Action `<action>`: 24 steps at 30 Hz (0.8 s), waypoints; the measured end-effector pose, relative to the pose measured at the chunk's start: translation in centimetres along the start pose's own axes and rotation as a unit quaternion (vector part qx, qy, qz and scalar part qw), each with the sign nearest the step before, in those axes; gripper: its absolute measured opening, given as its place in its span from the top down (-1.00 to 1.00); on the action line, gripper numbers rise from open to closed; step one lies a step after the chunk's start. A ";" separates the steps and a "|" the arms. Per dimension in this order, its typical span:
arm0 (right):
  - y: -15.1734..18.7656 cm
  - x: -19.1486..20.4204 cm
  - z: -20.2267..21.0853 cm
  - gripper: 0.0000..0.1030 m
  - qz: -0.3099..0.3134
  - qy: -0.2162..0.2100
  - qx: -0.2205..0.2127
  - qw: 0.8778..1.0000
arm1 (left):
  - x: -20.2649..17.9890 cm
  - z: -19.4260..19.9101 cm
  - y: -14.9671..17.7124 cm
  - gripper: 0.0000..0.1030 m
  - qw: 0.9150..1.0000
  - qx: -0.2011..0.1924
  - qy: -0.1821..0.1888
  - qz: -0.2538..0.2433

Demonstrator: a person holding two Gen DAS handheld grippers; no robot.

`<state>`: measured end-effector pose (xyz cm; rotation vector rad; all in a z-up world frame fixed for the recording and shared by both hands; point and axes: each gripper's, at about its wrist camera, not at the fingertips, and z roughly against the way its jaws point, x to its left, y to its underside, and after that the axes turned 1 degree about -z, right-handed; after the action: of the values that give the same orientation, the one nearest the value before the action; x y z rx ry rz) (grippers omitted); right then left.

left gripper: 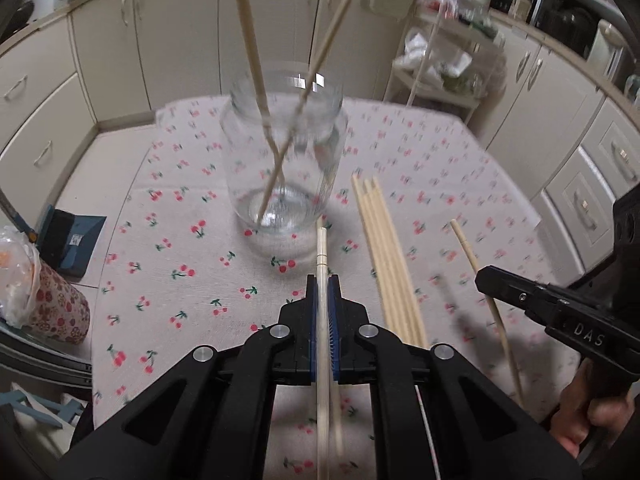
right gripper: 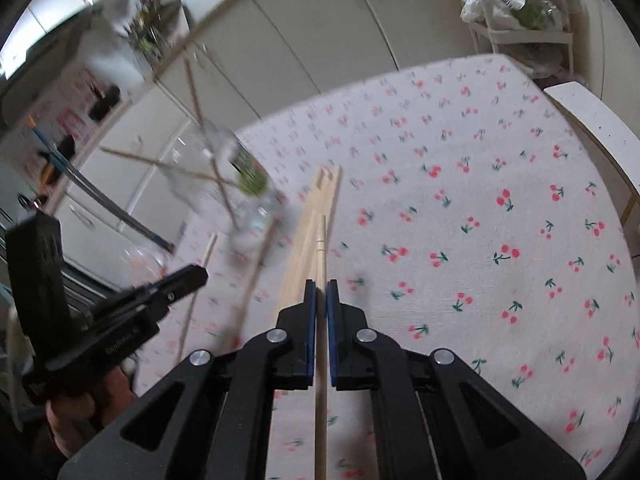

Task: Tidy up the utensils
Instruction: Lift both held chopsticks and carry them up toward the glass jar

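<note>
- A pale chopstick [left gripper: 322,264] runs lengthwise between the blue pads of the left gripper [left gripper: 322,280], which pinches it; its tip juts forward toward the foot of the glass jar [left gripper: 282,152].
- The glass jar stands upright on the cherry-print tablecloth [left gripper: 180,208] and holds two chopsticks [left gripper: 256,64] that cross inside it and lean out over the rim to either side.
- A bundle of loose chopsticks [left gripper: 384,248] lies flat on the cloth just right of the jar.
- The right gripper [right gripper: 321,286] is likewise clamped on a second chopstick [right gripper: 321,240], which sticks out ahead over the loose bundle; from the left wrist camera this stick slants up and away from the cloth.
- A hand [left gripper: 588,412] grips the right tool's handle at the lower right of the left view.
- A floral cup [left gripper: 56,300] with a plastic bag in it stands at the table's left edge; cream cabinets [left gripper: 120,40] lie beyond.
</note>
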<state>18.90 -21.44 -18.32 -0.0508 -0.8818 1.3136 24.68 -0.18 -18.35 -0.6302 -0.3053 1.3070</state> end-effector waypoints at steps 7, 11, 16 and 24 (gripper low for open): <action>-1.3 3.7 5.3 0.88 0.009 -0.054 -0.096 0.994 | 0.4 8.7 -1.1 0.91 0.992 -0.125 0.025 0.022; -2.3 6.8 9.4 0.88 0.041 -0.075 -0.165 0.983 | 0.0 13.9 -1.5 0.91 0.977 -0.209 0.038 0.026; -2.8 9.7 13.5 0.88 0.069 -0.086 -0.235 0.966 | -0.3 18.6 -1.8 0.91 0.958 -0.280 0.044 0.033; -3.2 12.3 16.9 0.88 0.097 -0.094 -0.303 0.943 | -0.7 21.3 -3.1 0.91 0.941 -0.334 0.047 0.041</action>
<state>11.47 -19.37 1.37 -0.5124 -1.4516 1.1952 15.38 4.22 0.53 -1.2848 -0.6620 1.2407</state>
